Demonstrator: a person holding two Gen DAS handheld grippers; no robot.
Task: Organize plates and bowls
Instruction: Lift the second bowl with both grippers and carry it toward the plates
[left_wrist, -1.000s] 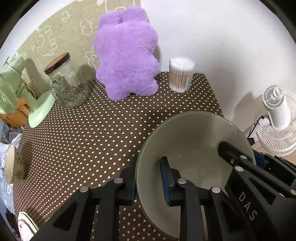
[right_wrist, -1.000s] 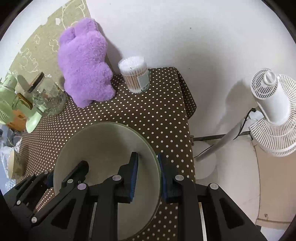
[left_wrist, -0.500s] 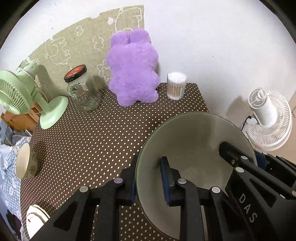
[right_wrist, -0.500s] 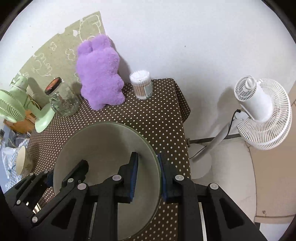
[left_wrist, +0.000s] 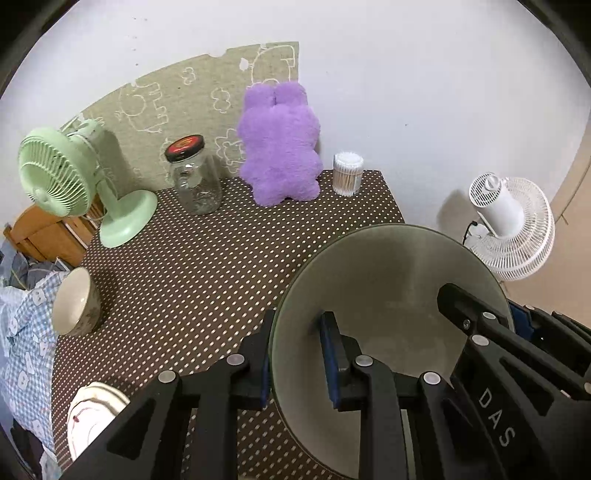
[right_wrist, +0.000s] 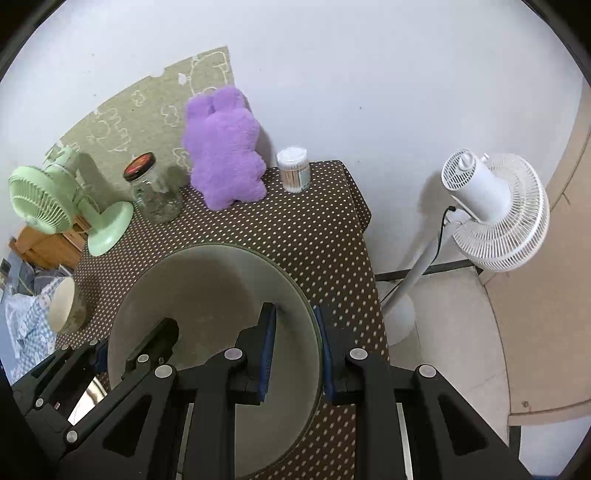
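Note:
A large grey-green plate (left_wrist: 391, 295) (right_wrist: 207, 295) hangs above the brown dotted table (left_wrist: 207, 266), held at both sides. My left gripper (left_wrist: 295, 354) is shut on its left rim, one finger under and one inside. My right gripper (right_wrist: 295, 347) is shut on its right rim in the same way. The right gripper's black fingers (left_wrist: 476, 317) also show across the plate in the left wrist view. A beige bowl (left_wrist: 74, 302) (right_wrist: 66, 306) lies on its side at the table's left edge. A white plate (left_wrist: 92, 413) sits at the near left corner.
Along the back of the table stand a green desk fan (left_wrist: 59, 173), a glass jar with a dark lid (left_wrist: 192, 177), a purple plush toy (left_wrist: 277, 144) and a tub of cotton swabs (left_wrist: 347, 173). A white floor fan (right_wrist: 491, 206) stands right of the table. Blue checked cloth (left_wrist: 22, 354) lies at left.
Both grippers have risen and pulled back with the plate, so the table and its objects look smaller and farther. More of the table's left side, with the bowl and the white plate, has come into view.

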